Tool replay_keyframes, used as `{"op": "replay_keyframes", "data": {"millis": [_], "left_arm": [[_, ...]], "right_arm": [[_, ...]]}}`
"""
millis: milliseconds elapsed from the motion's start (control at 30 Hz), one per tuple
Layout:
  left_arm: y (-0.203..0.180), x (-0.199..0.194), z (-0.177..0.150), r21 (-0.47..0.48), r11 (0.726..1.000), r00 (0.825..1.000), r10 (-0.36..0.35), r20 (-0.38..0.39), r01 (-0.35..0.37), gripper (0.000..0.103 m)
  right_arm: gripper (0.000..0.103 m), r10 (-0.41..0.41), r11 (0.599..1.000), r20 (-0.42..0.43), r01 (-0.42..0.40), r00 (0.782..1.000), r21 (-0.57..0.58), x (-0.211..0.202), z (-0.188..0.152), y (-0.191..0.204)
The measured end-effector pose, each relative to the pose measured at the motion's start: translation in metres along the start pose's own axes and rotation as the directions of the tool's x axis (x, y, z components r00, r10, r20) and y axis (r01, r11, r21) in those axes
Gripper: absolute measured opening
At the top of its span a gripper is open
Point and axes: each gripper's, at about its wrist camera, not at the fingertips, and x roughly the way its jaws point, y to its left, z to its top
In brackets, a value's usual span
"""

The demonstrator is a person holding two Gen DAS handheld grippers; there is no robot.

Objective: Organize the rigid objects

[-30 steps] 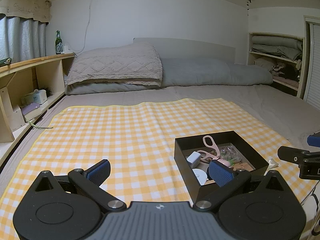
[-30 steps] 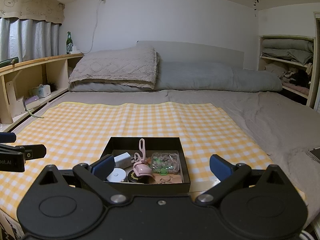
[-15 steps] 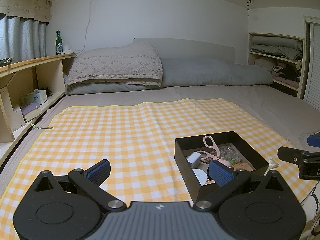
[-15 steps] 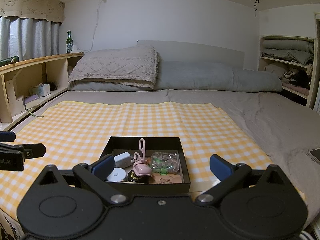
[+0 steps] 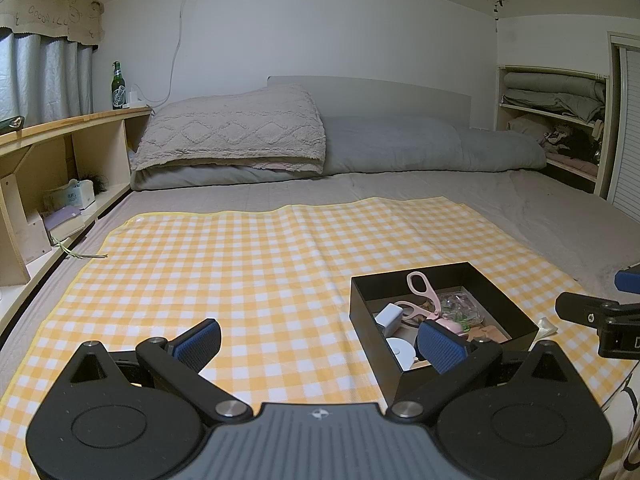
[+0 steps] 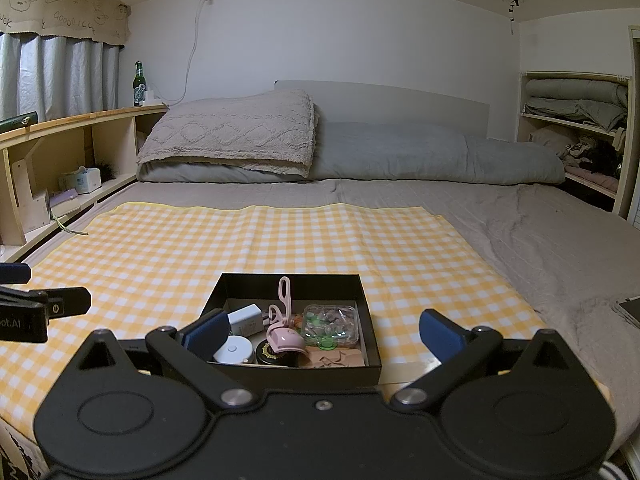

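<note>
A black open box (image 6: 294, 280) (image 5: 360, 316) sits on the yellow checked cloth (image 6: 200, 244) (image 5: 240, 264) near its front edge. Inside lie pink scissors (image 6: 284, 294) (image 5: 419, 286), a white adapter (image 6: 245, 317) (image 5: 390, 316), a white round piece (image 6: 234, 352) (image 5: 401, 350), a clear case of small bits (image 6: 330, 321) (image 5: 460, 306) and a pink tool (image 6: 286, 338). My right gripper (image 6: 324, 330) stands open just in front of the box. My left gripper (image 5: 320, 340) is open over the cloth, left of the box, its right finger overlapping the box's near corner.
A folded beige blanket (image 5: 232, 136) and grey bedding (image 5: 420, 146) lie at the bed's head. A wooden shelf (image 5: 60, 128) with a green bottle (image 5: 117, 86) runs along the left. Shelves of linens (image 5: 560, 104) stand at the right. A flat dark item (image 6: 630, 310) lies on the sheet, far right.
</note>
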Motion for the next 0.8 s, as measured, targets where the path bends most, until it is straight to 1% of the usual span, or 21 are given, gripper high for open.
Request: {"op": "replay_keyframes", "data": {"millis": [800], "left_arm": [[0.0018,-0.0026,0.0007,-0.003,1.0,1.0,-0.001,0.002,0.001,0.103]], "right_arm": [[0.102,0.0,1.0,0.002,0.0,1.0,-0.004,-0.0005,-0.0007,0.0008]]}}
